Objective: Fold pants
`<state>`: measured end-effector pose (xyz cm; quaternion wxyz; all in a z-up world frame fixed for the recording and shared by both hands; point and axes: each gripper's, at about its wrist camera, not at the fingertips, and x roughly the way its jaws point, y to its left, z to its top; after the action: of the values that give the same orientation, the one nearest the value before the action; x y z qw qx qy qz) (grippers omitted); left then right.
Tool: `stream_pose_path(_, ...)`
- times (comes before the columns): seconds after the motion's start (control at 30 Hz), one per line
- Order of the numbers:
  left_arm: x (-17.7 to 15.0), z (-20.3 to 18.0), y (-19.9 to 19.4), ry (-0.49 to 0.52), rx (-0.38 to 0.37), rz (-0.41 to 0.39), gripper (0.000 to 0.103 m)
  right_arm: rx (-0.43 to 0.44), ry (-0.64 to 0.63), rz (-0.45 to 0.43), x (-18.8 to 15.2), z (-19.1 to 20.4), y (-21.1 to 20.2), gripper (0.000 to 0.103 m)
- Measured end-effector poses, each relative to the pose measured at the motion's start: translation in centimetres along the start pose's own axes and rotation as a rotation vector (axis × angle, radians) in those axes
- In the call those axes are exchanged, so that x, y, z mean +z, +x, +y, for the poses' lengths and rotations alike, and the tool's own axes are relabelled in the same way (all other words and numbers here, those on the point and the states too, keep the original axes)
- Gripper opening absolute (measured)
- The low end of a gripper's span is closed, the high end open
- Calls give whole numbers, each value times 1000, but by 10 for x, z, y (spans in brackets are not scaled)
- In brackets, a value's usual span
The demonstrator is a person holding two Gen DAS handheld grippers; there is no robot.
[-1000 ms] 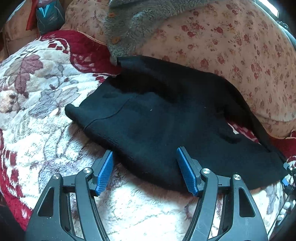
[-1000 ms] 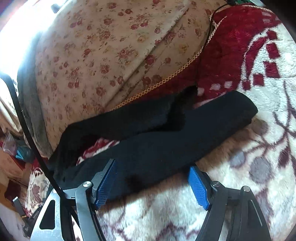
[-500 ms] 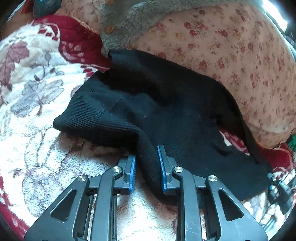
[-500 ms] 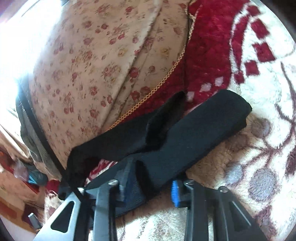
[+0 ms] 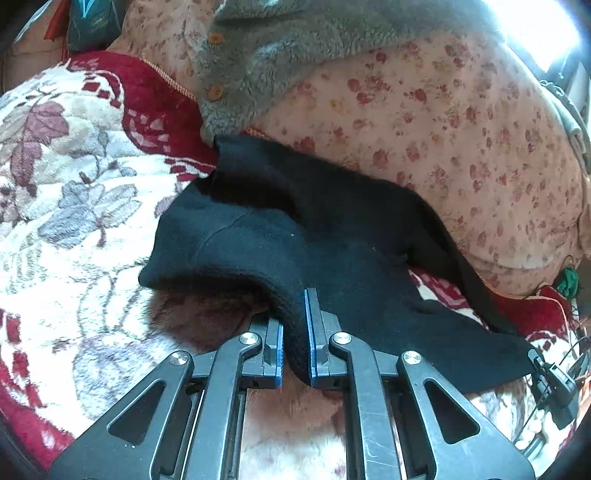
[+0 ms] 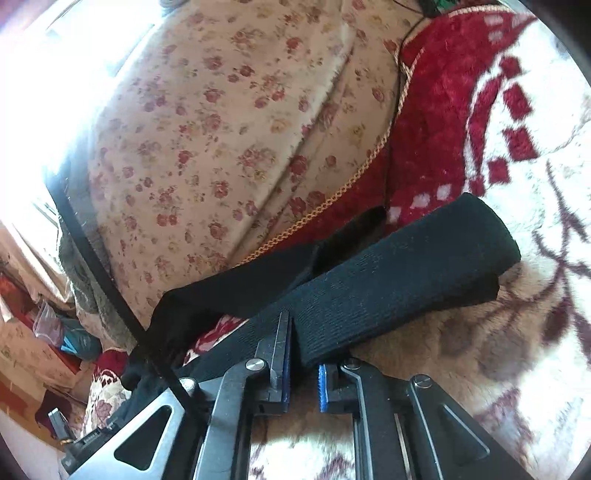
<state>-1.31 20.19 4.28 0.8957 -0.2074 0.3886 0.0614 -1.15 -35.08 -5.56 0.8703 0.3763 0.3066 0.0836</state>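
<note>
Pants (image 5: 332, 236) pinched in both grippers' closed jaws

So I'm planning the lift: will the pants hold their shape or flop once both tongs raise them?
Likely floppy: the pants already drape and sag around the left tongs. Probably light, as a thin knit. The ribbed fabric pinched in the right tongs looks unlikely to slip.

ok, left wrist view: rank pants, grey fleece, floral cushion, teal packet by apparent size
1. Floral cushion and pants: look alike in area, not ranking them.
2. Grey fleece, cut off by the frame's top.
3. Teal packet, smallest, though farthest and partly cropped.
</note>
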Motion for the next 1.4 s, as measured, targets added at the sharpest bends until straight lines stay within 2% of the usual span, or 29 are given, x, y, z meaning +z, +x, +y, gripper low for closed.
stream_pose_path(0.2, -10, 17, -32, 4, -23, 0, 9, 16, -8, 19, -16, 6, -28, 10)
stream_pose_path(0.53, -44, 54, -67, 9, -15, 55, 9, 33, 5, 132, -80, 0, -87, 10)
stream_pose_path(0.7, -55, 66, -65, -21, -7, 80, 9, -54, 27, 192, -94, -14, -100, 12)
stream_pose_path(0.87, -55, 65, -64, -13, 4, 83, 9, -130, 105, 145, -78, -38, -120, 14)
stream_pose_path(0.9, -55, 65, -64, -11, 5, 84, 9, -162, 106, 135, -74, -41, -124, 14)
stream_pose_path(0.93, -55, 66, -63, -12, 5, 86, 9, -247, 89, 112, -67, -44, -132, 14)
stream_pose_path(0.97, -55, 66, -62, -8, 10, 90, 9, -296, 79, 95, -62, -46, -138, 14)
stream_pose_path(1.03, -56, 65, -59, 0, 22, 93, 9, -327, 91, 55, -51, -53, -152, 15)
stream_pose_path(1.17, -62, 51, -61, 86, 89, 63, 10, -240, 111, 76, -36, -60, -153, 19)
stream_pose_path(1.23, -65, 41, -66, 141, 127, 40, 11, -225, 93, 98, -31, -60, -144, 19)
stream_pose_path(1.33, -68, 31, -76, 194, 164, 29, 12, -154, 134, 165, -32, -66, -121, 21)
stream_pose_path(1.4, -70, 28, -85, 205, 172, 27, 12, -136, 155, 206, -35, -70, -107, 23)
